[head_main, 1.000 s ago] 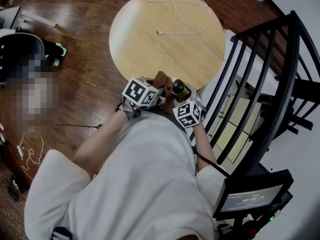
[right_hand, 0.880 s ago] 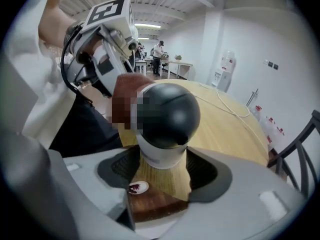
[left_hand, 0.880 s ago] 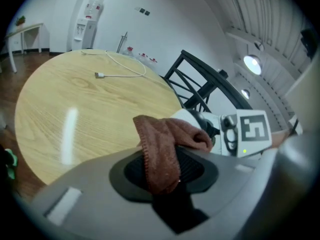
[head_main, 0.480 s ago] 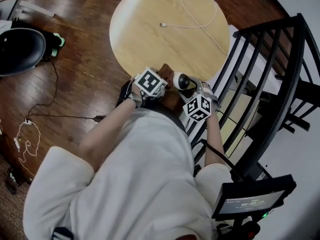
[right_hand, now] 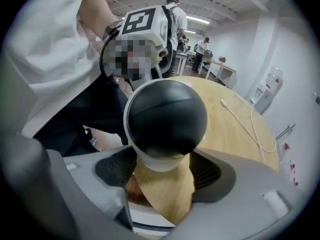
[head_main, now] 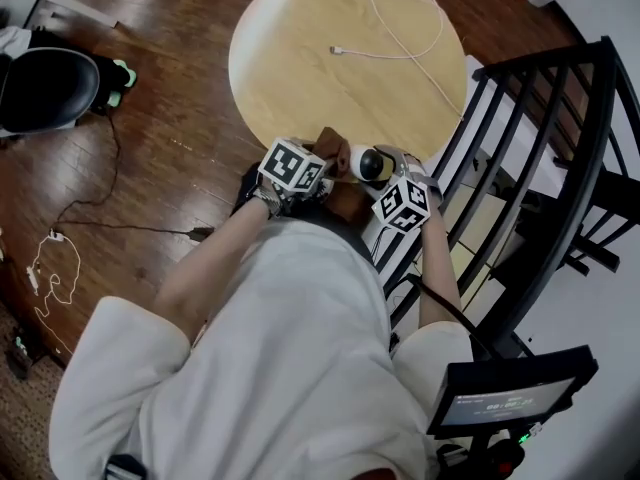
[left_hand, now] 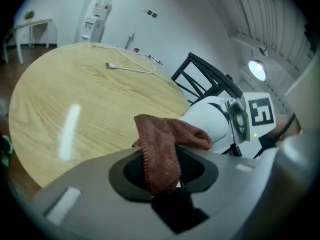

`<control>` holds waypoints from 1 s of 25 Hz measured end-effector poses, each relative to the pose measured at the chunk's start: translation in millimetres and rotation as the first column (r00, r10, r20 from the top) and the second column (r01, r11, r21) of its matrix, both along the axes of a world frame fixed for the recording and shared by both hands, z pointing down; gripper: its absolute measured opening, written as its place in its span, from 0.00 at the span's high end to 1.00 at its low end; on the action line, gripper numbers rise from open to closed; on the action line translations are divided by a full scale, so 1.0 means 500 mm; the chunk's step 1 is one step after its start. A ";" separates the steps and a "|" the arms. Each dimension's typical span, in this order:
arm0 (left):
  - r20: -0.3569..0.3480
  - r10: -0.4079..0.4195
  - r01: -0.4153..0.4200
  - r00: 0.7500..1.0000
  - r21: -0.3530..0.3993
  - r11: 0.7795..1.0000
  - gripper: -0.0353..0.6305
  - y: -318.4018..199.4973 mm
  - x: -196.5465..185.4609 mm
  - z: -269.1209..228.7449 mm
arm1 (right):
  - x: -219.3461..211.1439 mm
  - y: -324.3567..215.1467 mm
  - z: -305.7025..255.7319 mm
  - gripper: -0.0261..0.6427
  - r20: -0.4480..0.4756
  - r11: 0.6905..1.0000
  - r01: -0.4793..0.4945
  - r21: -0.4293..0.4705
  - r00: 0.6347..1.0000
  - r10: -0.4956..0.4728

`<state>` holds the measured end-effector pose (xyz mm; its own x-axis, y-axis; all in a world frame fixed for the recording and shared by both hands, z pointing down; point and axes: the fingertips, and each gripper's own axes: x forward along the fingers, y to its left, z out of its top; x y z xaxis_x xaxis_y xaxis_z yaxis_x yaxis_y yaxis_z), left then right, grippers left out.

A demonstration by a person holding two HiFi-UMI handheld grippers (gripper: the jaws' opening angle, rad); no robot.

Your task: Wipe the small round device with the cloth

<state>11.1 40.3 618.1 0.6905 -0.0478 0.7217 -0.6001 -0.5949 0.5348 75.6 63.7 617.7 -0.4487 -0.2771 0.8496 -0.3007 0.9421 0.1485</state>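
Small round device [right_hand: 165, 119] sits gripped at the table [head_main: 300, 68] edge by the right gripper [right_hand: 162, 173], jaws just opening wider; left gripper [left_hand: 165, 173] clamps brown cloth [left_hand: 160, 151] against it.

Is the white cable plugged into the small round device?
No: the white cable lies loose on the round table's far side, its plug end free, well apart from the small round device at the near edge.
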 end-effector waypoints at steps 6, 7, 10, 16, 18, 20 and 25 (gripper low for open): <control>-0.019 -0.029 0.029 0.999 -0.009 1.000 0.73 -0.006 0.002 -0.005 | -0.006 -0.006 -0.002 0.49 0.107 0.975 -0.223 0.004 0.969 0.222; -0.013 -0.025 0.025 1.000 -0.001 1.000 0.73 -0.010 0.008 -0.005 | -0.005 -0.008 -0.002 0.49 0.127 0.960 -0.279 0.000 0.953 0.277; 0.019 -0.012 0.012 1.000 0.016 1.000 0.74 -0.029 0.016 -0.002 | -0.004 -0.013 0.000 0.50 0.141 0.915 -0.403 0.010 0.907 0.398; 0.062 0.012 -0.017 0.998 0.079 0.997 0.73 -0.070 -0.012 -0.014 | -0.017 -0.020 0.005 0.50 0.087 0.824 -0.566 0.025 0.822 0.562; 0.041 -0.024 0.020 0.999 0.102 0.995 0.73 -0.091 -0.035 -0.045 | -0.015 -0.019 0.005 0.50 0.076 0.801 -0.599 0.020 0.799 0.596; -0.033 -0.047 0.050 0.998 0.093 0.994 0.73 -0.102 -0.048 -0.094 | -0.014 -0.016 0.004 0.50 0.068 0.772 -0.635 0.011 0.771 0.633; -0.372 -0.026 0.011 0.928 -0.042 0.999 0.73 -0.077 -0.015 -0.254 | -0.017 -0.007 0.007 0.52 0.074 0.656 -0.752 -0.066 0.652 0.755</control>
<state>3.6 1.7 491.1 0.9092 -0.0407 0.4144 -0.3641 -0.5603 0.7439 67.1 60.0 621.1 -0.1674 -0.5315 0.8304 -0.9191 0.3888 0.0635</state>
